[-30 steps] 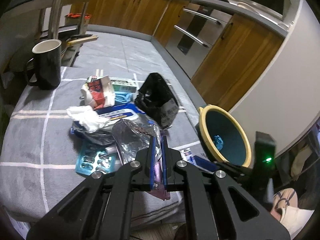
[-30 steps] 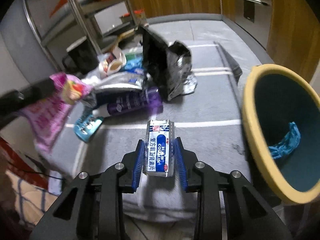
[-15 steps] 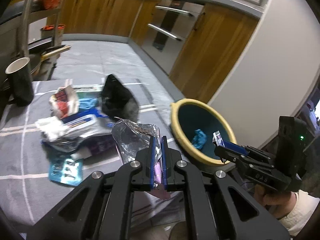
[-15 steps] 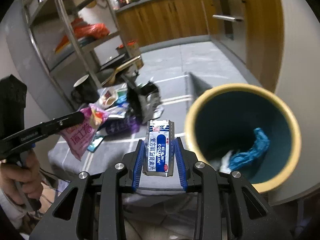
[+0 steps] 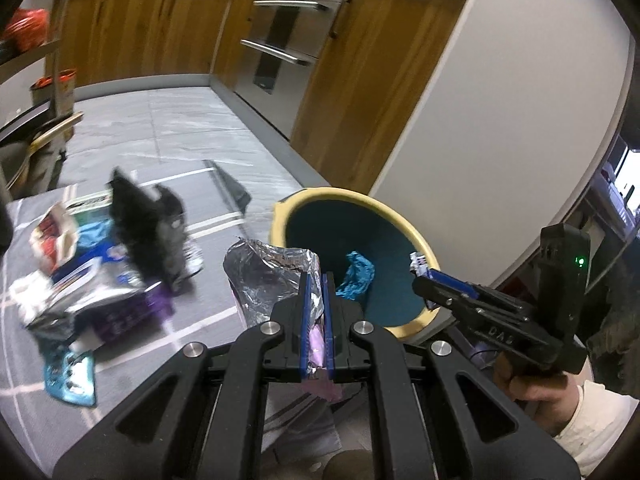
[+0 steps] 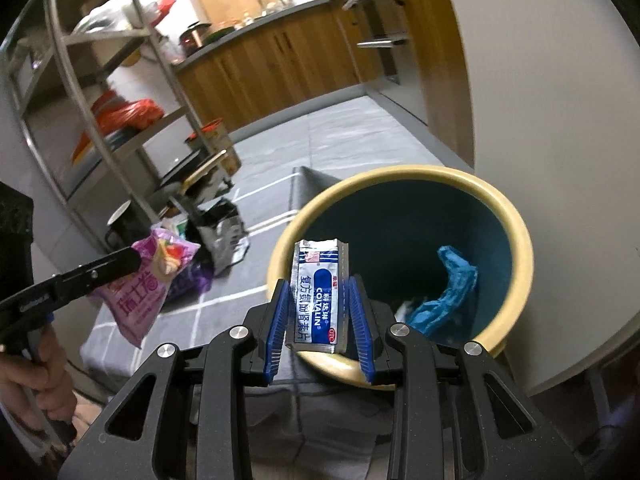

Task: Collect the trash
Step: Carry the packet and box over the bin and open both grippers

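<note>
My left gripper [image 5: 315,284] is shut on a pink snack wrapper [image 5: 272,276] whose silver inside faces the left wrist camera; the right wrist view shows its pink printed side [image 6: 150,280]. My right gripper [image 6: 319,286] is shut on a blue-and-white medicine sachet [image 6: 319,294], held upright over the near rim of the yellow-rimmed teal bin [image 6: 516,216]. From the left wrist, the bin [image 5: 420,244] lies just beyond the wrapper, with the right gripper [image 5: 420,268] over its right rim. A crumpled blue glove [image 6: 448,292] lies inside the bin.
A heap of trash [image 5: 100,264] stays on the grey checked tablecloth [image 5: 208,300]: a black foil bag [image 5: 148,228], a purple pack, a teal blister pack [image 5: 70,372]. A metal shelf rack [image 6: 80,92] stands left; wooden cabinets [image 5: 352,80] and a white wall behind.
Both grippers have swung right from the trash heap toward the bin, each keeping its piece. The sachet now hangs at the bin's near rim, and the bin looks larger and closer.
</note>
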The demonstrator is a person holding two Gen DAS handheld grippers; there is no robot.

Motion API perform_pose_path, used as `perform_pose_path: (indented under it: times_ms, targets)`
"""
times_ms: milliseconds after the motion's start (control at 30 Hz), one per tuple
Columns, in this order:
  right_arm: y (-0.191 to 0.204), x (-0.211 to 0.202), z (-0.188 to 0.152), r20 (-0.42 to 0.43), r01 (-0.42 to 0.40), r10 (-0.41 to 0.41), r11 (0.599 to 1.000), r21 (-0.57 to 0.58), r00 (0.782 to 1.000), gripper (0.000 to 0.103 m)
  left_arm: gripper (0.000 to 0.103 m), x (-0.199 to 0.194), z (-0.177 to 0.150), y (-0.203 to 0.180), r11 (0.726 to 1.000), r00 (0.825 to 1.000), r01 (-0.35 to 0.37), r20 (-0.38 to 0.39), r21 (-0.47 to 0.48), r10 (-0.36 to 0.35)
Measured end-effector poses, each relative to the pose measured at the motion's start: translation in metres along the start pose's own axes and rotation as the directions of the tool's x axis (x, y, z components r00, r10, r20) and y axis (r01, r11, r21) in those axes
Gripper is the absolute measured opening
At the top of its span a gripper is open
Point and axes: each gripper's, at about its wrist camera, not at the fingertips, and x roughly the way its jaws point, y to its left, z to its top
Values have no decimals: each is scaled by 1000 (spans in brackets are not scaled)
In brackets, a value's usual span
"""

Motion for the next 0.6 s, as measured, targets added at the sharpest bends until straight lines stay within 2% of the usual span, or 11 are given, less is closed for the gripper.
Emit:
perform_pose_path:
  times_ms: [333,600]
  targets:
    - [-31,5,-3,0,22,-22,996,83,1000,32,5,61,27,-39,994,994,105,-38,2,-105]
    - [-45,11,-8,-23,38,-35,993,114,999,33,5,106,25,-50,994,988,109,-106,-22,-111]
